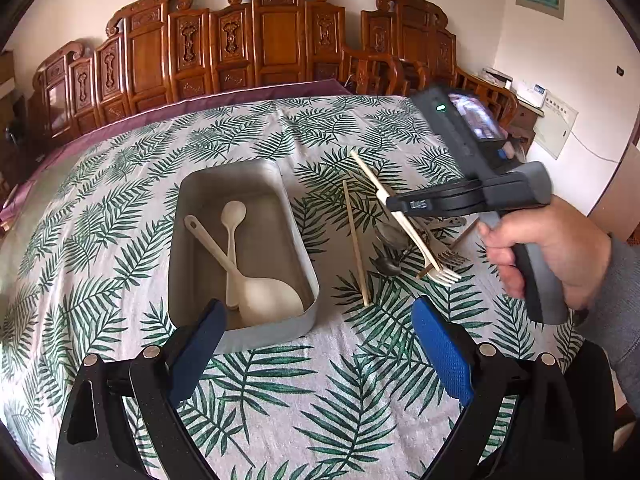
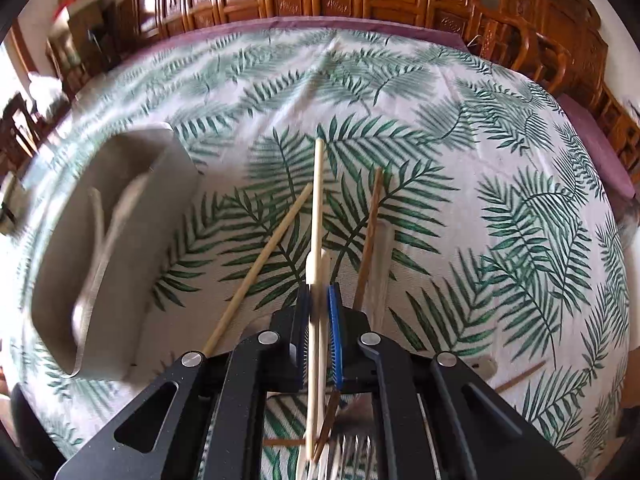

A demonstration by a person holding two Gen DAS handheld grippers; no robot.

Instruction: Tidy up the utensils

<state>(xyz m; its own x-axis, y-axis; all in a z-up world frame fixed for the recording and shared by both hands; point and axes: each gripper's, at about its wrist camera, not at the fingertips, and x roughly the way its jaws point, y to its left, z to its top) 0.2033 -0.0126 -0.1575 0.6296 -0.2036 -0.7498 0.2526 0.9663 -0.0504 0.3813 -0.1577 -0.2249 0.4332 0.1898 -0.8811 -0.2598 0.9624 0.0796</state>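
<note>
While the right claw (image 2: 319, 312) is clamped narrow on a cream fork (image 1: 416, 232), the fork's handle sticks out ahead of the fingers and its tines trail behind them. Below that claw a pile of metal utensils (image 1: 404, 248) and a brown chopstick (image 2: 370, 236) lie on the leaf-print desk (image 1: 280, 400). Just to its left lies a pale chopstick (image 1: 356, 244), and further left sits the grey tray (image 1: 280, 332), holding two white spoons (image 1: 240, 260), crossed. The left claw (image 1: 316, 344) hovers spread wide and empty, its left finger over the tray's near corner.
</note>
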